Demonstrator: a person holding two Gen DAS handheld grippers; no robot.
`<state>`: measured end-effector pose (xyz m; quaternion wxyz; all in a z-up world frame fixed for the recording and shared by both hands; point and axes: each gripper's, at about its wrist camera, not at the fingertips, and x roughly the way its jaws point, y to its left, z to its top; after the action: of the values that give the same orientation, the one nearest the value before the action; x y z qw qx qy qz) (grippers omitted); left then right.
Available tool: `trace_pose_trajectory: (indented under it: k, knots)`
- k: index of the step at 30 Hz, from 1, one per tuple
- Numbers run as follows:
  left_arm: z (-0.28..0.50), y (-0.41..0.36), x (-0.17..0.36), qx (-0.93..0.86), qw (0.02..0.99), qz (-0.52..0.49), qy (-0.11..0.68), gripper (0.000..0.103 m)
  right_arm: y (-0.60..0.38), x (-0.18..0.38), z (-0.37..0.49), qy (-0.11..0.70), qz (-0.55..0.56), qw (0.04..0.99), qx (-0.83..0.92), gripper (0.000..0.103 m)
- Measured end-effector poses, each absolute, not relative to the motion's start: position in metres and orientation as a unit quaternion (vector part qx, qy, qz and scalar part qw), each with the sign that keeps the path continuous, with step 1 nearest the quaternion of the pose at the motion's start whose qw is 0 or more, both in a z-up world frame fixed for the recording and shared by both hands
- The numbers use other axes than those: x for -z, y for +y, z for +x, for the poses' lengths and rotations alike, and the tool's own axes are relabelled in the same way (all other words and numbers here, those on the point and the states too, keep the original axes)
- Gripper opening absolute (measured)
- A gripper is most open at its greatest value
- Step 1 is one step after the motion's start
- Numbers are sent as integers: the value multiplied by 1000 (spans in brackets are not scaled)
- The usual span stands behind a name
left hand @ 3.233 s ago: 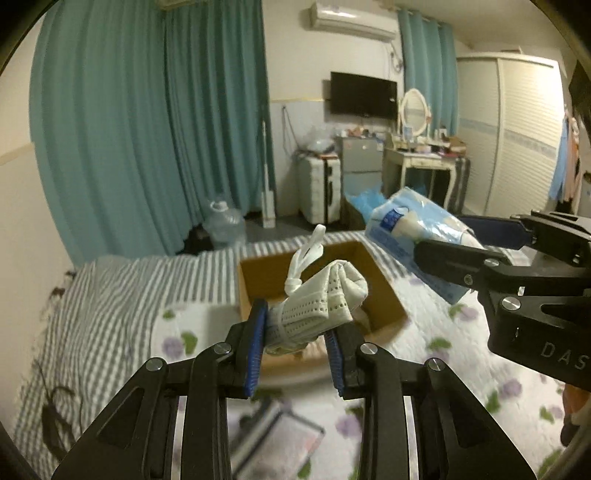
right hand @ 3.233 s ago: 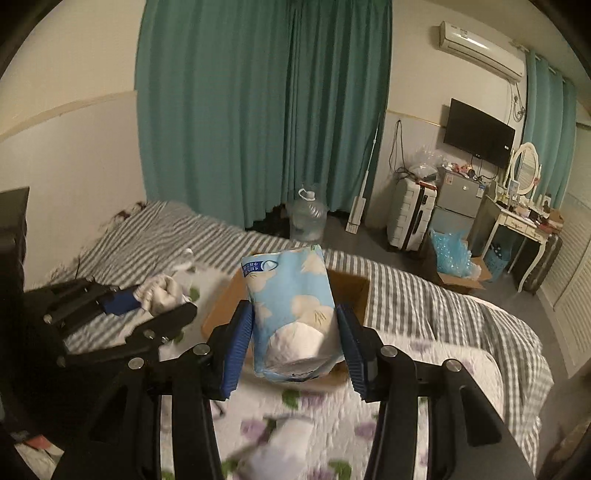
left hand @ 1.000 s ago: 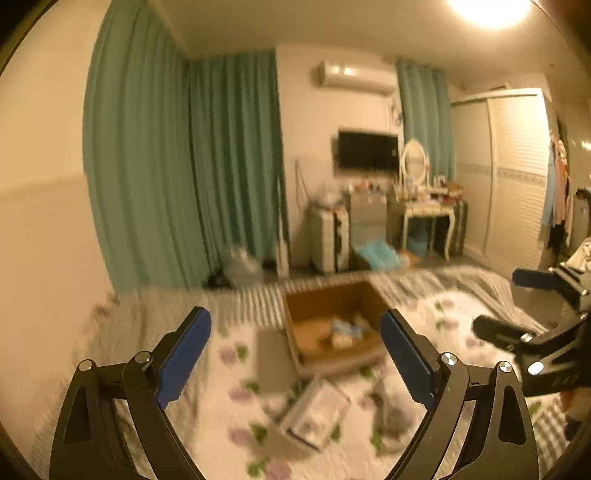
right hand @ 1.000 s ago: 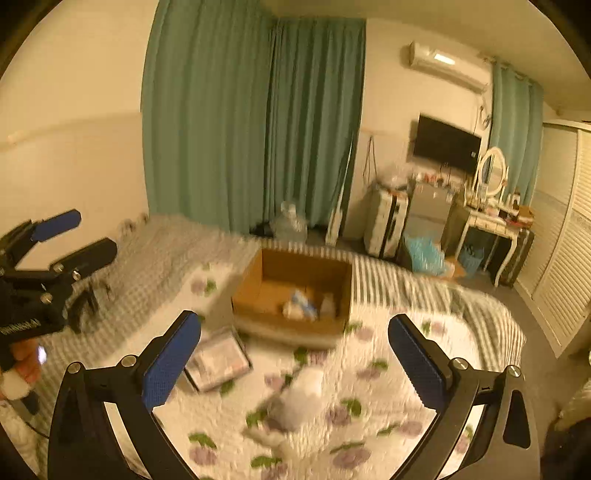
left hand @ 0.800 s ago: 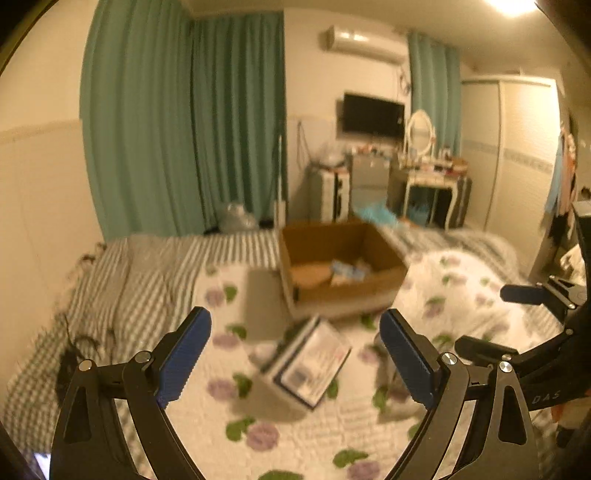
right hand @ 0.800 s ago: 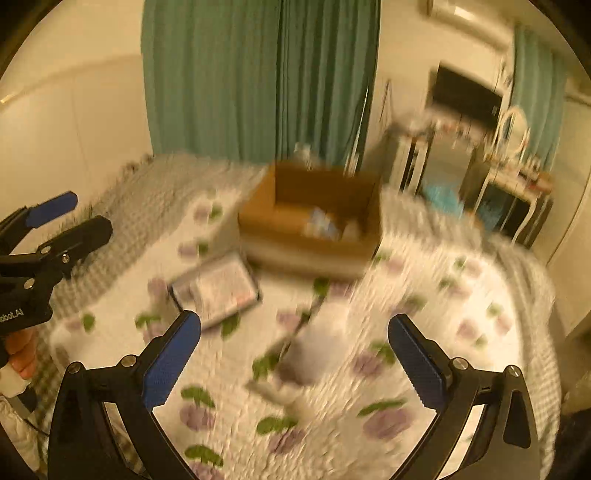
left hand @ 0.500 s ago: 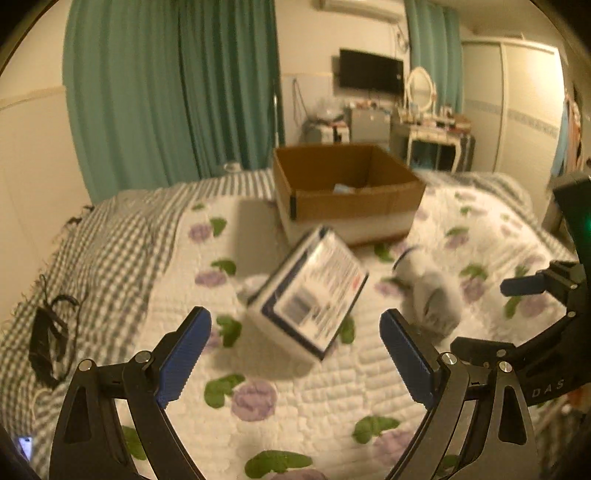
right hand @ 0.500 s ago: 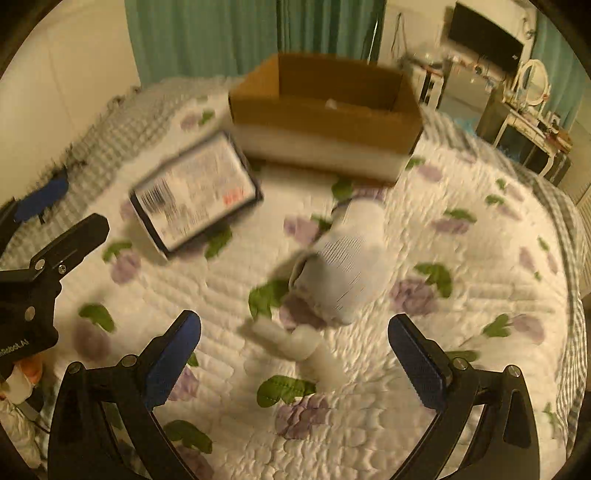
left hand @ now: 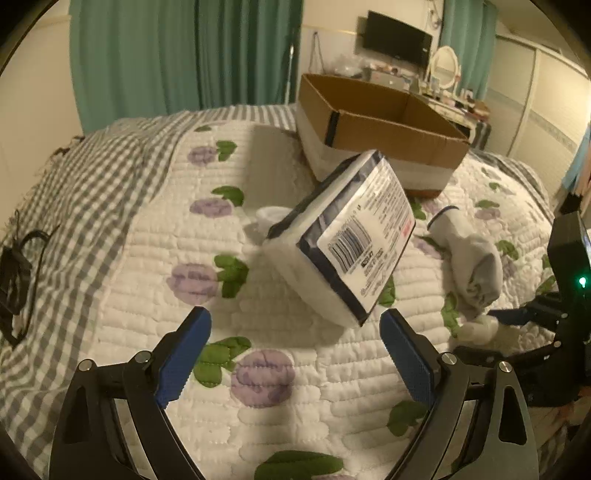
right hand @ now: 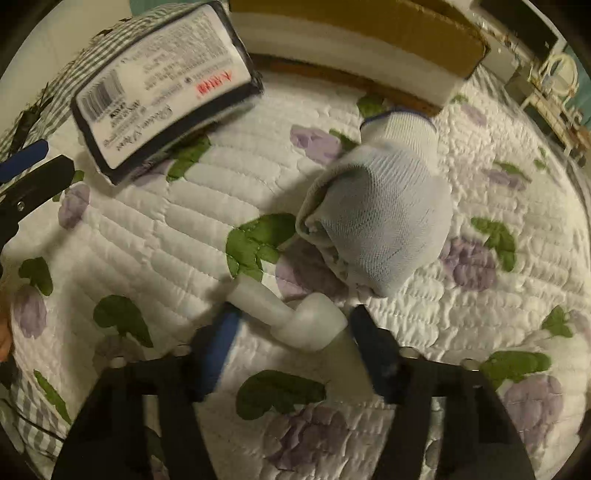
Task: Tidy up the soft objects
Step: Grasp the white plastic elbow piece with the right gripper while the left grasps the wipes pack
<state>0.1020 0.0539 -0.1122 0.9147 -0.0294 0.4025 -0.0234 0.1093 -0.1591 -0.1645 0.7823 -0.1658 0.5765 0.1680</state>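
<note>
While the left gripper (left hand: 291,354) hangs low over the flowered quilt (left hand: 280,373), its blue fingers spread wide and holding nothing, the left wrist view shows a wrapped tissue pack (left hand: 343,236) propped at a tilt just in front of the cardboard box (left hand: 376,129). Right of the pack, also in front of the box, lies a rolled white glove (left hand: 469,258).

From the right wrist view, the right gripper (right hand: 295,347) has its fingers spread on either side of a white foam piece (right hand: 291,317) on the quilt (right hand: 155,229), not yet pinching it. The glove (right hand: 380,214) lies just beyond the foam, toward the box (right hand: 354,33). The pack (right hand: 162,85) lies left of the glove, close to the box.
</note>
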Motion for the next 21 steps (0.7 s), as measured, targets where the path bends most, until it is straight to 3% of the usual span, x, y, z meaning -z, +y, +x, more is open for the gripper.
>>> trace_pose_trajectory:
  k: [1, 4, 14, 21]
  knots:
    - [101, 53, 112, 26, 914, -27, 403, 94, -160, 164, 109, 576, -164, 783, -169, 41]
    - [101, 50, 111, 38, 914, -21, 404, 94, -157, 156, 104, 566, -173, 787, -174, 35]
    - [125, 54, 106, 59, 915, -16, 398, 94, -148, 98, 94, 475, -190, 837, -195, 35]
    - [156, 46, 113, 51, 919, 7, 390, 91, -140, 88, 123, 462, -190, 846, -187, 35]
